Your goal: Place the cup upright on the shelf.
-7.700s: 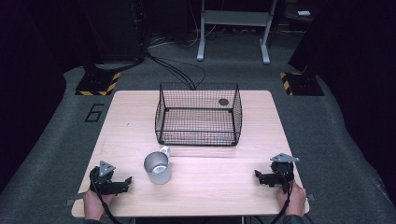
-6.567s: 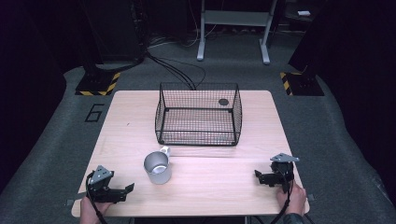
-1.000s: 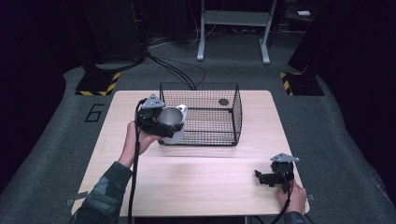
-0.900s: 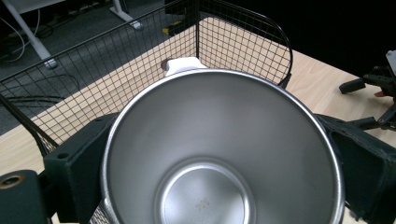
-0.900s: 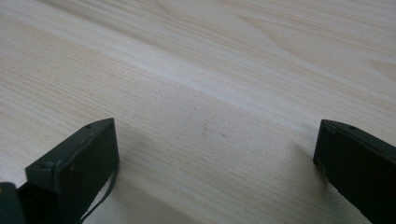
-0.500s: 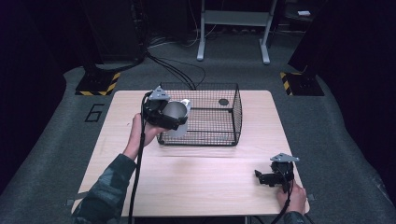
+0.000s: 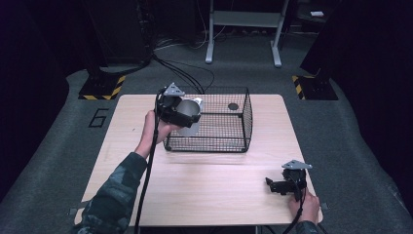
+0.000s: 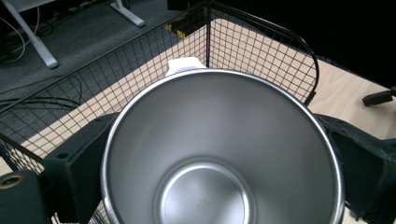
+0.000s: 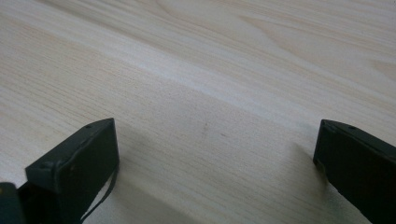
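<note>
Two grippers are what I have to work with, and I will start from the biggest thing under them. The wooden table [image 7: 195, 190] fills the middle of my high view, its light grain running close under the lens in the right gripper view. On its far half stands the black wire basket [image 7: 229, 131], open at the top, with a small dark round object [image 7: 233, 106] lying on the bottom near the far right corner; I cannot tell what that object is.

My left arm, in a camouflage sleeve [image 7: 114, 195], reaches forward to the basket's near left corner. The left gripper [image 7: 187, 117] is held up at the basket's rim there, and its jaws are clamped on the steel cup [image 8: 219, 154]. In the left gripper view I look straight down into the cup's shiny, empty bowl, a black jaw pressed against each side of it and the basket's mesh behind. A white tab [image 8: 186, 65] sticks out at the cup's far rim.

The right gripper [image 7: 277, 186] rests low at the table's near right edge, well apart from the basket. Its jaws stand wide apart with bare wood between them.
</note>
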The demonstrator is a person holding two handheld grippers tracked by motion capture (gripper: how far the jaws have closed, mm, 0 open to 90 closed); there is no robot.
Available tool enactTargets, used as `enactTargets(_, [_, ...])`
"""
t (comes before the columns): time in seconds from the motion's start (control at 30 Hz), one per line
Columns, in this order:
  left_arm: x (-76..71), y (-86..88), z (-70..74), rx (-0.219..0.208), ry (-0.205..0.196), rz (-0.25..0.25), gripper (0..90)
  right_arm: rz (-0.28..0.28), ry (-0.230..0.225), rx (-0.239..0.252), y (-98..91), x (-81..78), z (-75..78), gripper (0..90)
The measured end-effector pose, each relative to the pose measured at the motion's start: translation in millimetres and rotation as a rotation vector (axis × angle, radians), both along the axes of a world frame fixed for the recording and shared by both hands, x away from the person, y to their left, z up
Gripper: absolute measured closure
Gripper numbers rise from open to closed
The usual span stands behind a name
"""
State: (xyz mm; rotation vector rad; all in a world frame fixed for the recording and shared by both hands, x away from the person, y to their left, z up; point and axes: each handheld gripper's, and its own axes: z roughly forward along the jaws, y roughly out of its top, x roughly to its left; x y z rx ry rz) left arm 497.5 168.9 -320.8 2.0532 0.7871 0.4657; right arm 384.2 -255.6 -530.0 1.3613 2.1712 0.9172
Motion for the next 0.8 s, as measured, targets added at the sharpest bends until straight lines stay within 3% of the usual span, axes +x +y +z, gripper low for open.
enactTargets(0.33, [18.7, -11.0, -0.7, 0.010, 0.004, -0.006, 6.1, -0.004, -0.003, 0.005, 0.4, 0.0, -0.2, 0.0])
enactTargets(0.8, [43.0, -20.2, -19.3, 0.017, 0.044, 0.003, 6.0, -0.007, -0.006, 0.007, 0.7, 0.1, -0.4, 0.0])
